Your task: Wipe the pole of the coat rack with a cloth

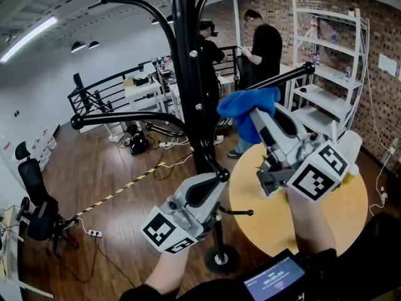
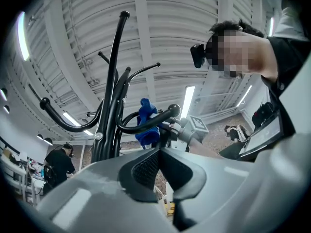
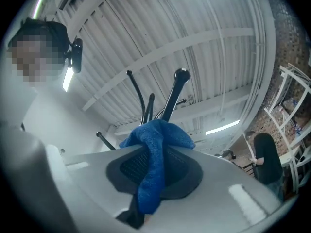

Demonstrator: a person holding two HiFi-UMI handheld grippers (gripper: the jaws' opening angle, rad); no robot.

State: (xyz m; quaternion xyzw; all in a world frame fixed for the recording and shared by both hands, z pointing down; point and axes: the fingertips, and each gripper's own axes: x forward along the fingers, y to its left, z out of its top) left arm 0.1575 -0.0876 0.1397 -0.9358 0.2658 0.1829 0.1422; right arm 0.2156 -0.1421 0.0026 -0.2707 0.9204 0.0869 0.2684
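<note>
The black coat rack pole [image 1: 188,74] rises through the middle of the head view, with curved hook arms branching off it. My right gripper [image 1: 257,115] is shut on a blue cloth [image 1: 247,104] held up just right of the pole, under a long hook arm [image 1: 282,77]. In the right gripper view the cloth [image 3: 155,149] drapes between the jaws of the right gripper [image 3: 152,147], with the hook arms [image 3: 171,98] beyond. My left gripper [image 1: 216,179] is shut on nothing, its tip beside a small hook knob [image 1: 223,175] low on the pole. That hook [image 2: 160,118] crosses above the left gripper [image 2: 158,152].
A round yellow table [image 1: 351,209] stands right of the rack base [image 1: 219,259]. White shelving [image 1: 326,55] lines the brick wall. Two people [image 1: 263,49] stand behind by a black railing [image 1: 106,89]. An office chair [image 1: 37,199] and a power strip [image 1: 94,233] are at left.
</note>
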